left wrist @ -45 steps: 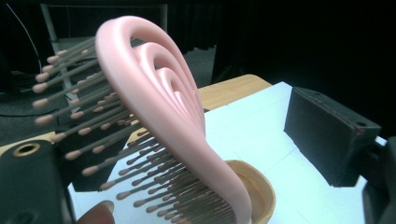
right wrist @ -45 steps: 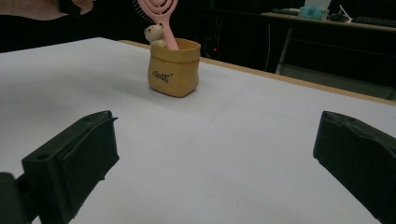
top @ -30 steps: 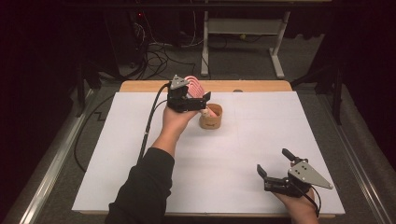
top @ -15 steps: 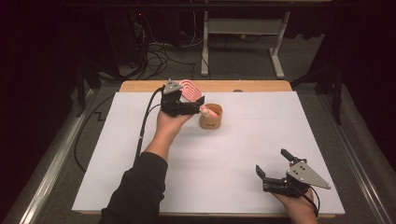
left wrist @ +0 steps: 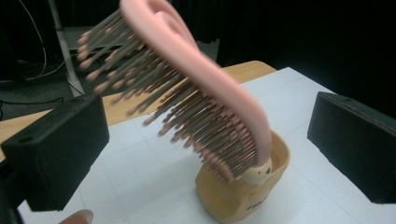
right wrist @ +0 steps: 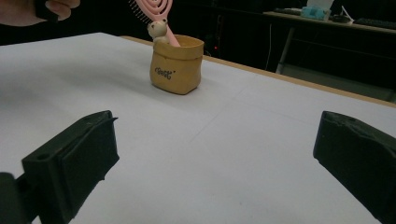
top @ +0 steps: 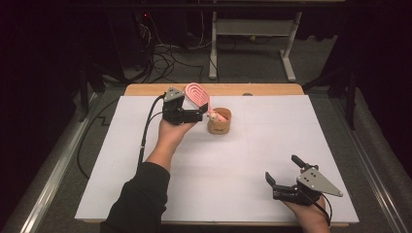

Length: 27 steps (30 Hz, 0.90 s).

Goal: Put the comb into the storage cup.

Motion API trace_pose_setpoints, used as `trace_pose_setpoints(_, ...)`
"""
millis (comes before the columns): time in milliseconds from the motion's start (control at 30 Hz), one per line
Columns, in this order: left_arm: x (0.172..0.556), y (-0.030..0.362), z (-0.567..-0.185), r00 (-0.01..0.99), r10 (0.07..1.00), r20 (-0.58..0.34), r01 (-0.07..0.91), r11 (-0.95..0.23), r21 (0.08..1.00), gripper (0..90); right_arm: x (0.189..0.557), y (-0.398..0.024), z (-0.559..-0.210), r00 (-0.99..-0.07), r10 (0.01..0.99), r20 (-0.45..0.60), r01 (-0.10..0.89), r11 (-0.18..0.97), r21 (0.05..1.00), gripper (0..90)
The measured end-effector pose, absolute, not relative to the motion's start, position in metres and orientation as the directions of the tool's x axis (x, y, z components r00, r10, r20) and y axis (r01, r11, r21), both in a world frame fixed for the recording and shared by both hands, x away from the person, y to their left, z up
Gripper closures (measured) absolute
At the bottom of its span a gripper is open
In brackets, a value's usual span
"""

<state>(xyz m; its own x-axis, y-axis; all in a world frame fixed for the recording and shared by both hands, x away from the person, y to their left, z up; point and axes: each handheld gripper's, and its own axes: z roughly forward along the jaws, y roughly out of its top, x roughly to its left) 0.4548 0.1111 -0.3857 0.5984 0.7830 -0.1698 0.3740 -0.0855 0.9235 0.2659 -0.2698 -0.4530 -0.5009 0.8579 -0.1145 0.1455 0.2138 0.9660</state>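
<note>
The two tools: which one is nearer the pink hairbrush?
The left tool, up beside the hairbrush in its tan cup; the right tool sits apart, near the table's front edge.

The one thing standing on the bench (top: 145, 194) is the tan pouch-shaped holder (top: 219, 121), near the middle of the far edge, with a pink hairbrush (top: 196, 95) leaning out of it toward the far left corner. The left tool (top: 194, 115) sits just beside the holder with its jaws spread, crowding the approach from that side. From the right tool (top: 284, 174) near the near right corner, bare white bench runs unobstructed to the holder.
</note>
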Motion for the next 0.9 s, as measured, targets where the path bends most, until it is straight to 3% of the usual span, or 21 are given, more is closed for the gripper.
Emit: trace_pose_setpoints(900, 0.391, 0.171, -0.445, 0.598, 0.779, -0.189, 0.399, -0.084, 0.913, 0.0, 0.263, -0.273, -0.453, -0.487, 0.866, -0.111, 0.152, 0.209, 0.966, 0.2)
